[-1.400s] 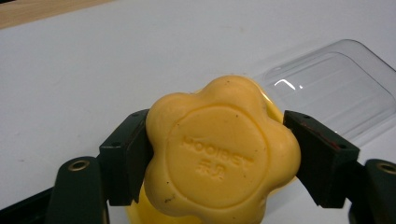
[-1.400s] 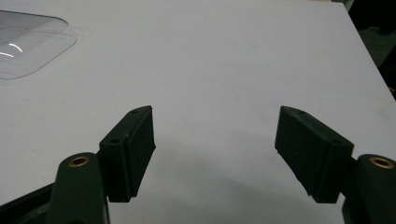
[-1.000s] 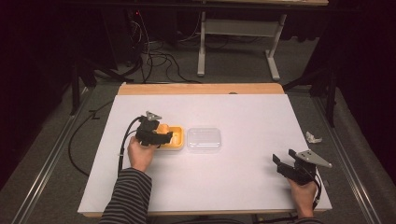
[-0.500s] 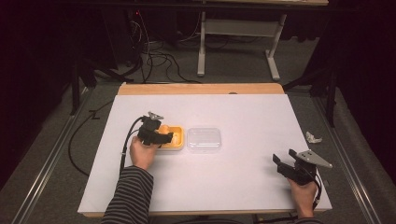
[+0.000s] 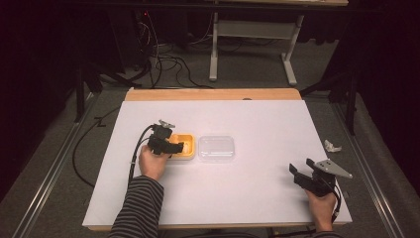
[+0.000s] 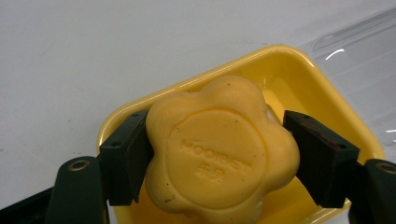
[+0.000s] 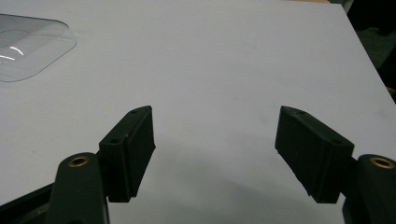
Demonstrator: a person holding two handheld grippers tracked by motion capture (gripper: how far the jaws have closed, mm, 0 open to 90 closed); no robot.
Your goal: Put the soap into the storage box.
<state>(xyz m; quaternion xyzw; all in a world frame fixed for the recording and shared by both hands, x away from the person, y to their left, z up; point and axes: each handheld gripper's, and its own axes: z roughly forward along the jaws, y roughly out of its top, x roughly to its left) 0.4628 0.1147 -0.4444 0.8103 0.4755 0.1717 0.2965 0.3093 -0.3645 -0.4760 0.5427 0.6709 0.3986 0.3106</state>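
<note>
A flower-shaped yellow soap [image 6: 219, 151] with stamped lettering is clamped between both jaws of my left gripper [image 6: 217, 156], just above a yellow dish [image 6: 299, 70]. From above, the left gripper [image 5: 168, 143] hovers over the left half of that dish [image 5: 188, 151]. A clear plastic lid [image 5: 216, 148] lies flat right of the dish, and its corner shows in the right gripper view [image 7: 28, 44]. My right gripper [image 7: 215, 154] is open over bare white table, near the table's front right corner [image 5: 304, 179].
The white table top [image 5: 257, 119] has a wooden strip along its far edge [image 5: 213, 94]. A small crumpled white scrap [image 5: 332, 146] lies just off the right edge. Cables and a metal stand sit on the floor behind.
The left gripper has shifted slightly toward the person over the dish. The right hand has stayed in place.
</note>
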